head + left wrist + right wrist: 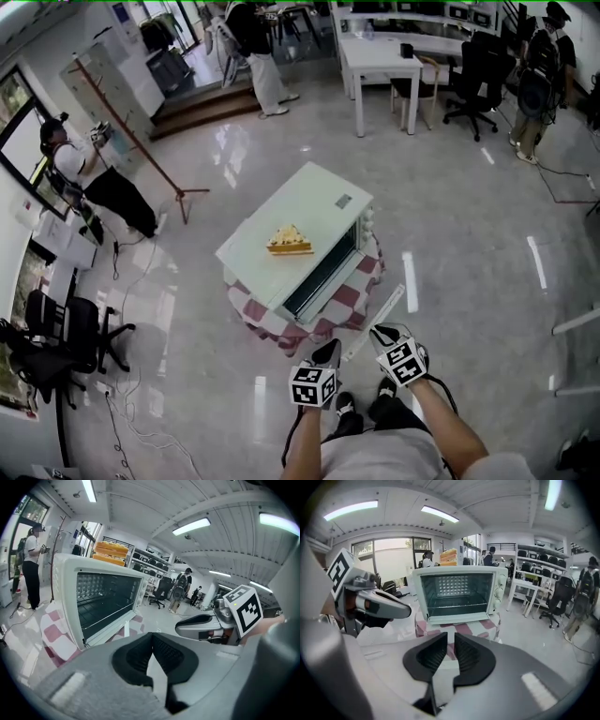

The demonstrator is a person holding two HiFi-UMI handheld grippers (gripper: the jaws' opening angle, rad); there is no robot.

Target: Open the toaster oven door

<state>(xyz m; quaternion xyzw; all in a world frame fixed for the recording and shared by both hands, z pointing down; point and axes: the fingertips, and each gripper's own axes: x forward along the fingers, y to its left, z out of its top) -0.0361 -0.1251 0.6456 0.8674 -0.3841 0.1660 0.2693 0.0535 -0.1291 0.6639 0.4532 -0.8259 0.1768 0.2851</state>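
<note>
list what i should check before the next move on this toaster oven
1. Door position: the toaster oven door looks swung down. Its pale edge lies out front in the head view and the rack shows plainly: ok, likely open.
2. Left gripper: jaws together, nothing between them: ok.
3. Right gripper: jaws slightly apart, nothing between them: ok.
4. Clearance: both grippers are apart from the oven: ok.
5. Yellow wedge: sits on the oven's top, away from its edges: ok.
6. Oven's footing on the checked cloth: cannot tell.
</note>
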